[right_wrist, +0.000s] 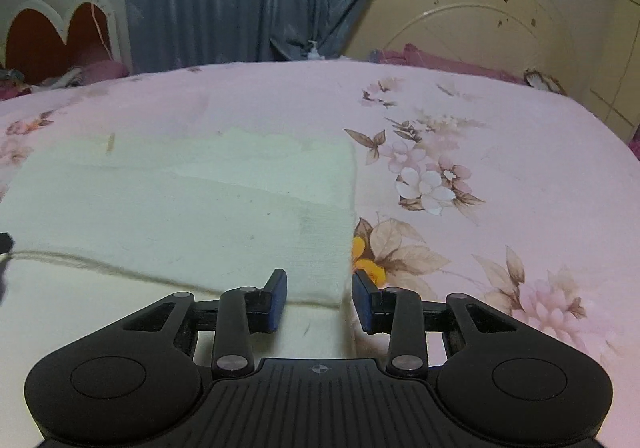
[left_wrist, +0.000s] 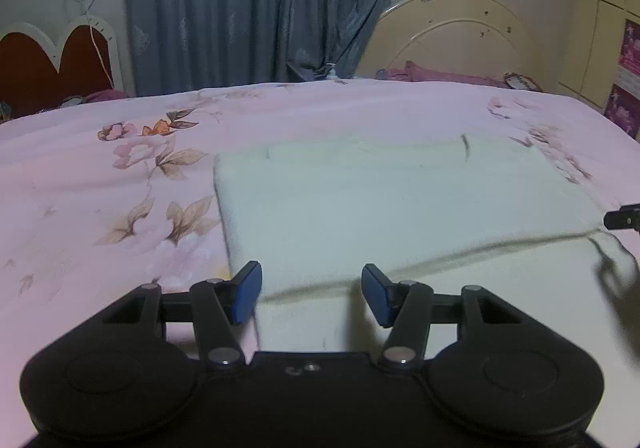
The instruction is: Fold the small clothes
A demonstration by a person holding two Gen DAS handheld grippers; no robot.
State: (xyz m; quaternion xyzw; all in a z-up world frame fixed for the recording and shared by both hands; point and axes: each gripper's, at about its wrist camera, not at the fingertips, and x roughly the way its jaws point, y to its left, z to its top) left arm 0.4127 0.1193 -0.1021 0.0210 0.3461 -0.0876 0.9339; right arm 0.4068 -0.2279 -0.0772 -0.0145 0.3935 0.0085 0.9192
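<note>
Garment: the pale cream, soft-knit small garment (left_wrist: 400,208) lies flat on the pink floral bedsheet (left_wrist: 100,176), its far part doubled over, probably ready for another fold.
Left gripper (left_wrist: 311,294): released, blue pads astride the near-left edge, gripping nothing.
Right gripper (right_wrist: 319,298): parted, empty, poised at the near-right corner.

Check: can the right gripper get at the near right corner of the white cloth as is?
Probably yes. The right gripper has its jaws apart and empty, straddling the white cloth's right edge near that corner. Nothing lies between them and the fabric on the pink floral bedsheet.
</note>
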